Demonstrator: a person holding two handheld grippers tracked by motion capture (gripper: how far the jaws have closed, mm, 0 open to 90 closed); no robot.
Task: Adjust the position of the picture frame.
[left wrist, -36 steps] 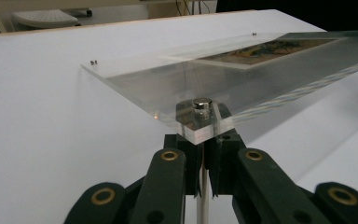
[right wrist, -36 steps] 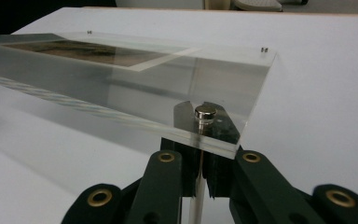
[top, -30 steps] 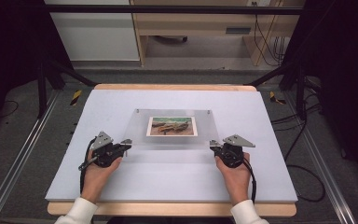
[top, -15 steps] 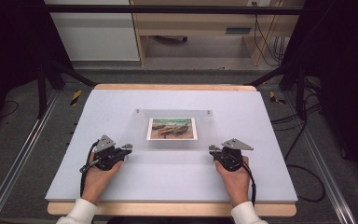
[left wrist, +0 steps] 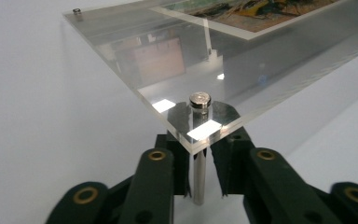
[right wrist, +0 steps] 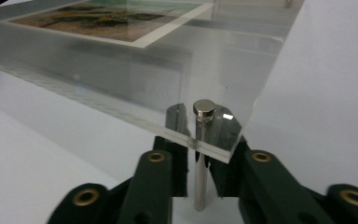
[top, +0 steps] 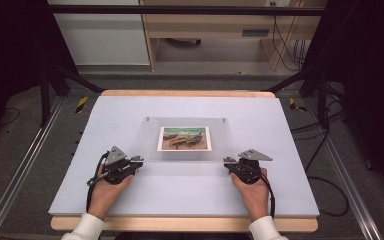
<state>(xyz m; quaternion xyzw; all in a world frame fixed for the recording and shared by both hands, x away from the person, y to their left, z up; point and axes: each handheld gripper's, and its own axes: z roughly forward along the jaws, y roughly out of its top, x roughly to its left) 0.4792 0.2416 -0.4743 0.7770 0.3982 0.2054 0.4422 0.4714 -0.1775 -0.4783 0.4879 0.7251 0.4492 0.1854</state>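
Note:
A clear acrylic plate (top: pixel 186 155) with a landscape photo (top: pixel 185 138) under it stands on short metal pins on the white mat (top: pixel 180 195). My left gripper (top: pixel 139 161) is at the plate's near left corner, and its jaws straddle that corner's pin (left wrist: pixel 199 100) below the plate. My right gripper (top: pixel 227 162) is at the near right corner, with that pin (right wrist: pixel 204 108) between its jaws. Both pairs of jaws have just been opening. A thin gap shows beside each pin in the left gripper (left wrist: pixel 199 168) view and the right gripper (right wrist: pixel 199 170) view.
The mat lies on a wooden table (top: pixel 185 224) whose edge runs along the front. Two more pins (top: pixel 148 119) hold the plate's far corners. Metal rails (top: pixel 25 165) flank the table on the floor, and cables (top: pixel 325 150) trail at the right.
Both hands have shifted slightly toward the near edge and the photo sits a touch lower in the high view. The plate otherwise keeps its place.

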